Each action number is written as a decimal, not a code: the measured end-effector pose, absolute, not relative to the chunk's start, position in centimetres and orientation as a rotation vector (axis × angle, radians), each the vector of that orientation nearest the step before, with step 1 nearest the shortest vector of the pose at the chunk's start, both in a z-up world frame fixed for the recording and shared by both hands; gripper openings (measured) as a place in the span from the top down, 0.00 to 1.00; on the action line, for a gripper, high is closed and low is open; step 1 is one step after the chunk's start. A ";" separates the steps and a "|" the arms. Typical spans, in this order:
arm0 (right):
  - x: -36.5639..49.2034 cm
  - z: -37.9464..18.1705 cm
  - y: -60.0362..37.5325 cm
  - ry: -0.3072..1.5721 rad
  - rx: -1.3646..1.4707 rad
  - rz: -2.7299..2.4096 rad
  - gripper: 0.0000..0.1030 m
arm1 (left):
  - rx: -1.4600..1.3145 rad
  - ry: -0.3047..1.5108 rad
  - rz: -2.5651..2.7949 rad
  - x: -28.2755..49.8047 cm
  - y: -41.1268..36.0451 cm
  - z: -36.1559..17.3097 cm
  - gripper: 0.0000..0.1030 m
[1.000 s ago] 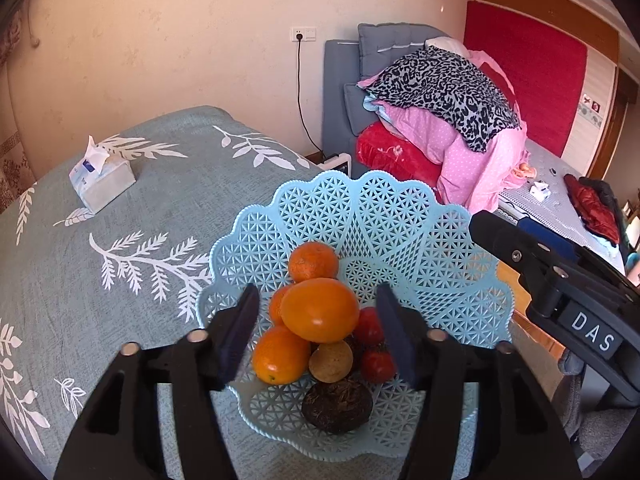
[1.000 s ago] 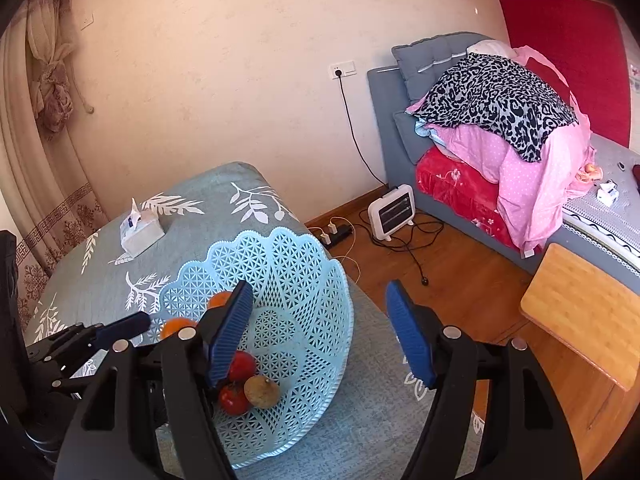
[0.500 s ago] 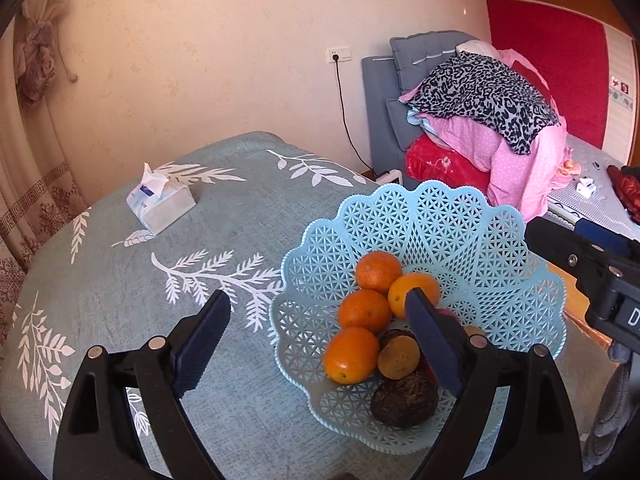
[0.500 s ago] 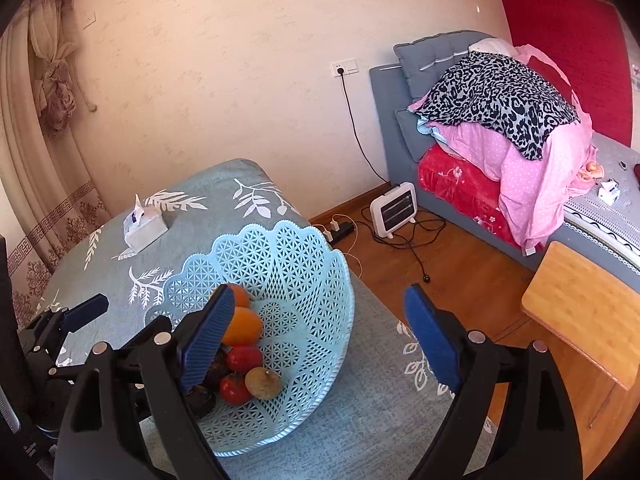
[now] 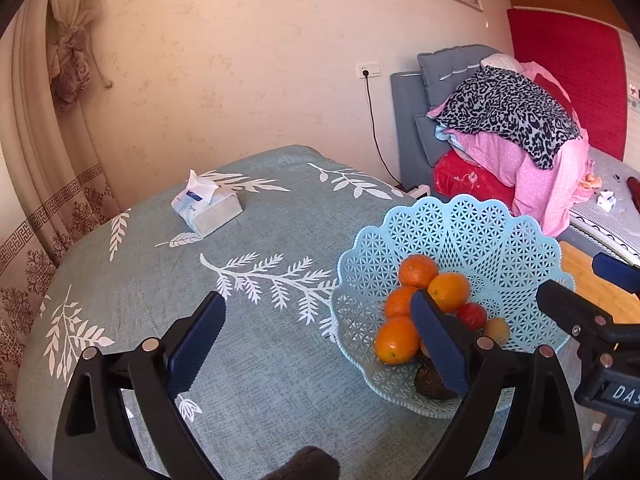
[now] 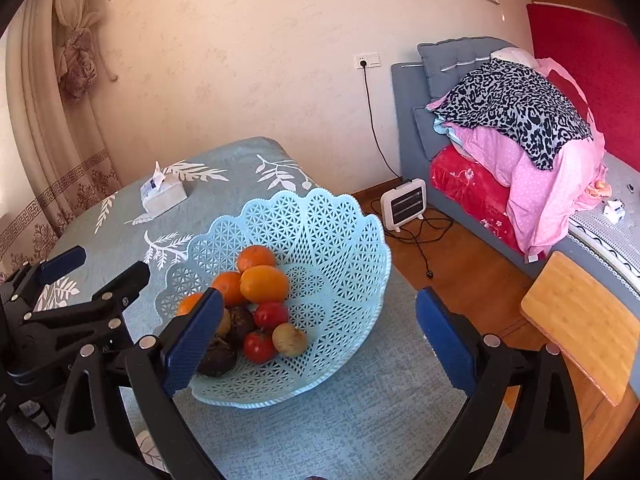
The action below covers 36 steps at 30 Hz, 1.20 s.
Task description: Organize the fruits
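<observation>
Both grippers empty and wide open now: left gripper [image 5: 318, 344], which held an orange [image 5: 448, 291] a second ago, has dropped it on the pile in the blue basket [image 5: 472, 224] and backed off left, right gripper [image 6: 318, 344] idle, so fruits look gathered.

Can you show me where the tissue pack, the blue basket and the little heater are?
tissue pack [image 5: 208, 210]: left wrist view, its top.
blue basket [image 6: 320, 232]: right wrist view, its far inner wall.
heater [image 6: 404, 206]: right wrist view, its front grille.
</observation>
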State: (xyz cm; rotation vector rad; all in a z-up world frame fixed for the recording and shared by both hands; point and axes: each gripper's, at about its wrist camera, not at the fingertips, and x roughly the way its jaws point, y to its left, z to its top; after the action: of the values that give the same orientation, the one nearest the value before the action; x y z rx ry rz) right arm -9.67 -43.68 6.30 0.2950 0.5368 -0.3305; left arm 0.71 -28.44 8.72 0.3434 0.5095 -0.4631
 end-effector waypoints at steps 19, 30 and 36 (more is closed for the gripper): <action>-10.4 6.8 -38.9 0.539 0.157 -0.300 0.05 | 0.375 0.476 -0.397 -1.6 -25.8 9.4 0.10; -9.9 5.9 -39.2 0.569 0.162 -0.303 0.05 | 0.389 0.508 -0.403 -1.3 -26.1 8.5 0.10; -10.0 5.5 -39.8 0.582 0.176 -0.315 0.05 | 0.396 0.518 -0.417 -1.2 -26.6 8.1 0.10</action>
State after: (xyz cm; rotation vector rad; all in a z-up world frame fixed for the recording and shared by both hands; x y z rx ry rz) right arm -9.97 -39.85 5.46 0.1761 0.5817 -0.3155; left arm -1.25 -26.63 8.06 0.3959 0.5178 -0.4170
